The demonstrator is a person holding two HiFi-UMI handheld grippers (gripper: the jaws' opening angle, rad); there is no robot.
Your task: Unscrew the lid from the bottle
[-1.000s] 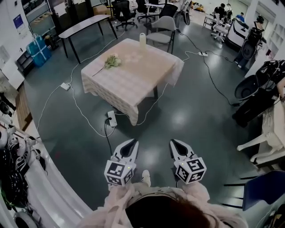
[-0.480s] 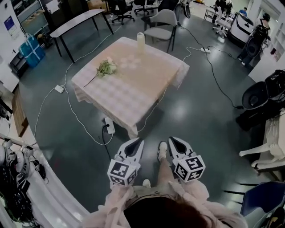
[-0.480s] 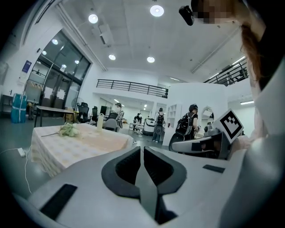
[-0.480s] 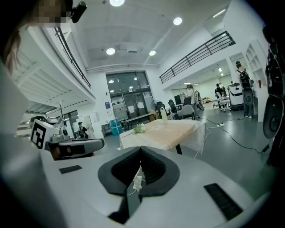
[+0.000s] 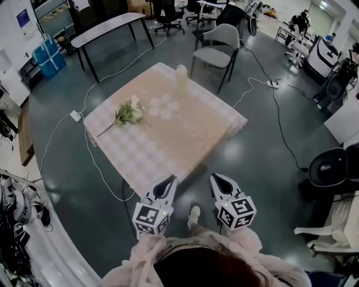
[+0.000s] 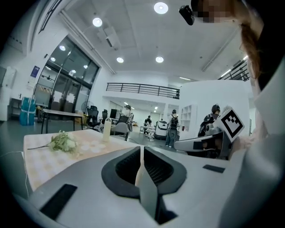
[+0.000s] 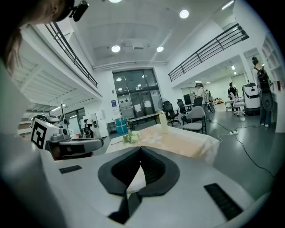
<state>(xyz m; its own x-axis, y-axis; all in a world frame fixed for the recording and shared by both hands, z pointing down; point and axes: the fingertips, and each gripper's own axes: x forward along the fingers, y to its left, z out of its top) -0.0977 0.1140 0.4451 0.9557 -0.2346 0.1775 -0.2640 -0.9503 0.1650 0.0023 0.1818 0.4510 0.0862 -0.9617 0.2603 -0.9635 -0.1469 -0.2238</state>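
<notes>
Jaws pressed together, we hold our left gripper (image 5: 166, 183) and right gripper (image 5: 219, 180) side by side; the tall cream bottle (image 5: 181, 73) stands well apart at twelve o'clock, on the far edge of the beige-clothed square table (image 5: 185, 132).

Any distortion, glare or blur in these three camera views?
Head view: fisheye curves the room's edges; the glossy floor shows soft glare by the table. Left gripper view: dark round vignette, ceiling lamp blown out. Right gripper view: same vignette; the bottle looks small but sharp.
</notes>
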